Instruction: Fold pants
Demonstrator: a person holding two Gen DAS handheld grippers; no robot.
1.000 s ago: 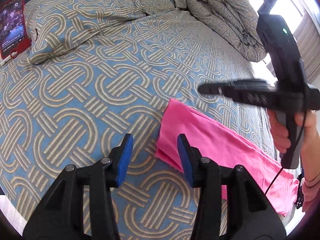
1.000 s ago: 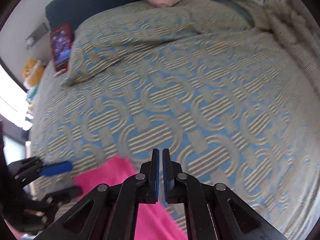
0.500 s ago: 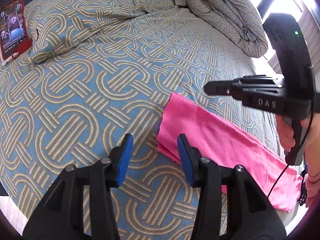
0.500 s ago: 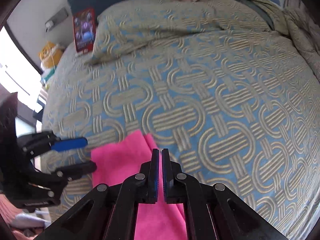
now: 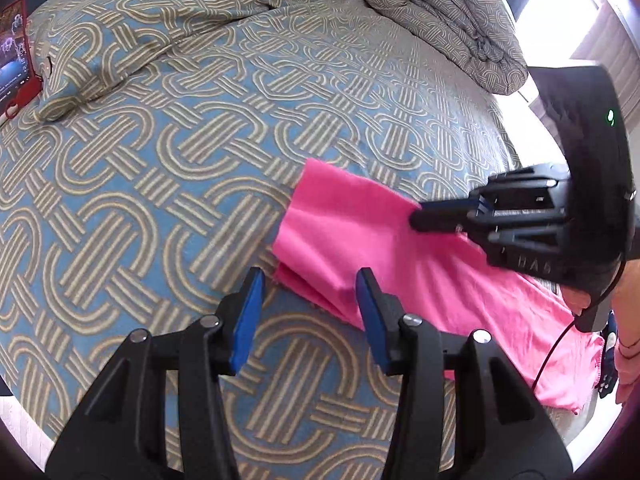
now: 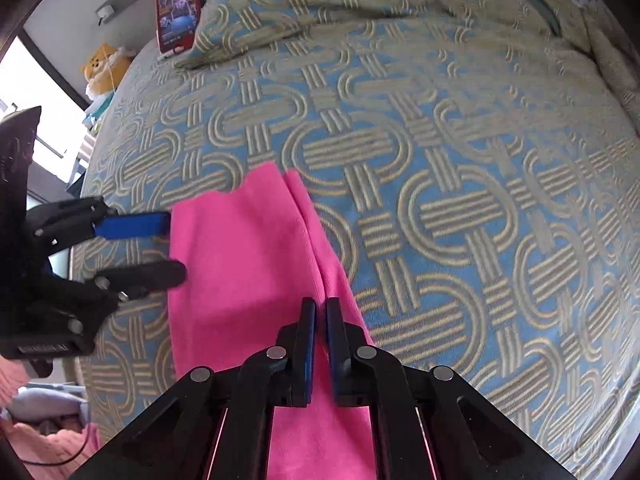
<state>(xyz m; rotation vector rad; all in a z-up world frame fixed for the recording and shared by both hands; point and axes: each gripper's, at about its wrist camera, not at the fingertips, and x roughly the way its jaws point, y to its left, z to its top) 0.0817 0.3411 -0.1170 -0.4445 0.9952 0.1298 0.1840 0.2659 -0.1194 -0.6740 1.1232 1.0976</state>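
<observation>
The pink pants (image 5: 392, 264) lie flat on the patterned bedspread (image 5: 160, 184), folded lengthwise, one end near the middle of the bed. They also show in the right wrist view (image 6: 248, 256). My left gripper (image 5: 310, 308) is open and empty, hovering just over the near corner of that end; it shows at the left of the right wrist view (image 6: 168, 246). My right gripper (image 6: 320, 312) is nearly shut with nothing between its pads, low over the pants' far long edge; in the left wrist view (image 5: 420, 216) it hovers over the pink cloth.
A patterned pillow (image 5: 132, 32) and a red phone (image 6: 178, 12) lie at the head of the bed. A bunched duvet (image 5: 448, 20) sits at the far right. A yellow plush toy (image 6: 102, 70) is beside the bed. The bed's edge runs close under my left gripper.
My right gripper has come down from above the bed to just over the pants. My left gripper has edged closer to the pants' end. Both keep their jaw state.
</observation>
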